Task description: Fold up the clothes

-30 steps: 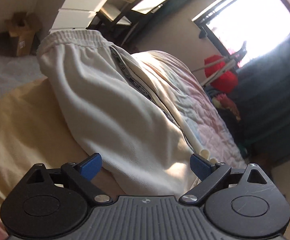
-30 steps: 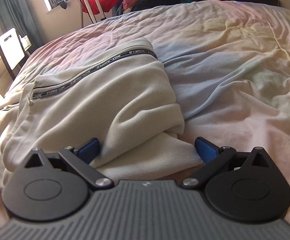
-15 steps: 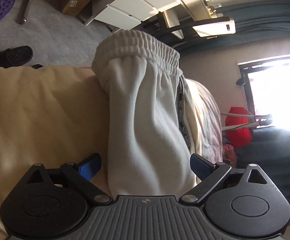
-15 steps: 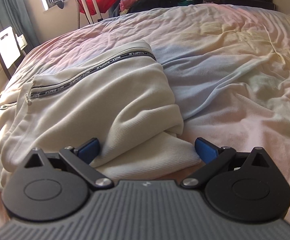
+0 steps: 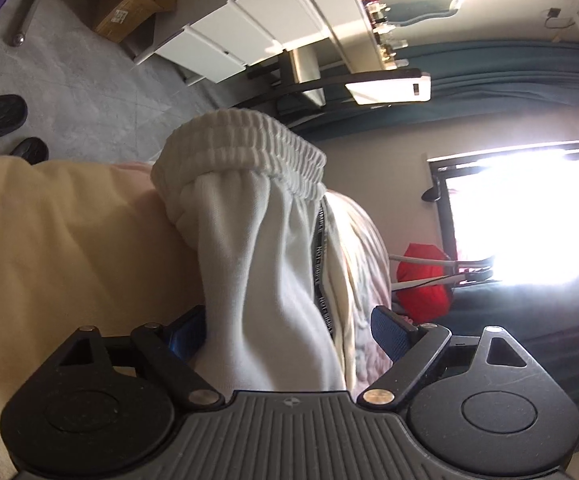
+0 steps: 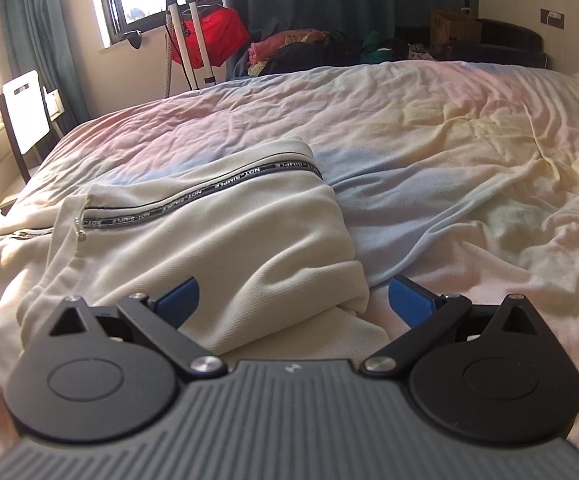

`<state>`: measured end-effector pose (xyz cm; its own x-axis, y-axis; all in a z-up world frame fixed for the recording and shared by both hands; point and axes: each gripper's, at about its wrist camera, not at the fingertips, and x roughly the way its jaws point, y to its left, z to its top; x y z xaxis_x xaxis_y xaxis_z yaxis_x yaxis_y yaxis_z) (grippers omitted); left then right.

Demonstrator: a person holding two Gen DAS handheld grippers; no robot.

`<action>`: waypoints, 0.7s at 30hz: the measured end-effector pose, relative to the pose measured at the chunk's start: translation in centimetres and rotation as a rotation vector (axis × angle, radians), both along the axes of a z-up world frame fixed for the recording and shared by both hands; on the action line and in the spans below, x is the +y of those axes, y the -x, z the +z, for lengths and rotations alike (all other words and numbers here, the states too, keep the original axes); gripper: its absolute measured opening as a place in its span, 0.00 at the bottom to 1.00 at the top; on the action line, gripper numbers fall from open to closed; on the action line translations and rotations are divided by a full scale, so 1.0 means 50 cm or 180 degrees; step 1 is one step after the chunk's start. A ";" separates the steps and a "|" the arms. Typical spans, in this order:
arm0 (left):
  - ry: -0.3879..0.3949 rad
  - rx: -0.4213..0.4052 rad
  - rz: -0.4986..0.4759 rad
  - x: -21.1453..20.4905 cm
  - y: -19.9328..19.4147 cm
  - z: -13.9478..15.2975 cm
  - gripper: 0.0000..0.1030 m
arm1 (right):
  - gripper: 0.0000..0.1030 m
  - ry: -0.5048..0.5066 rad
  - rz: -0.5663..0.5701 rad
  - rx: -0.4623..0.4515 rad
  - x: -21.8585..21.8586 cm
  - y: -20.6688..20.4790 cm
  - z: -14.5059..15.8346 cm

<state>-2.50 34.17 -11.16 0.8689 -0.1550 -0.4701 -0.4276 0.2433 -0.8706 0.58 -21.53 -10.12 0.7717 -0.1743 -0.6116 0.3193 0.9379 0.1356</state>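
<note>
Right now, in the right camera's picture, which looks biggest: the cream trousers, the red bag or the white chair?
1. cream trousers, though nearest
2. red bag and white chair: look alike

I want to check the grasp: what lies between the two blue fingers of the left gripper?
In the left wrist view, a bunched fold of the white trousers lies between the left gripper's fingers.

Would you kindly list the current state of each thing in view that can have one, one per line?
Cream trousers: partly folded on the bed, waistband end bunched up.
Pocket zip: closed, as far as visible.
Left gripper: open, jaws have just been closing, trouser fabric between them.
Right gripper: open, over the folded edge.
Bedsheet: wrinkled.
Curtains: drawn aside from the window.
</note>
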 end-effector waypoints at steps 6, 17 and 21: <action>-0.0064 0.0118 0.0366 0.041 0.006 -0.039 0.71 | 1.00 0.0190 0.0236 -0.0250 0.033 0.005 0.017; -0.1131 -0.0111 0.0467 0.034 0.007 0.052 0.29 | 1.00 0.0272 0.0725 -0.0334 0.083 -0.013 0.002; -0.1811 -0.0321 0.0408 -0.041 0.007 0.142 0.25 | 1.00 0.0347 0.0756 -0.0067 0.088 -0.032 -0.033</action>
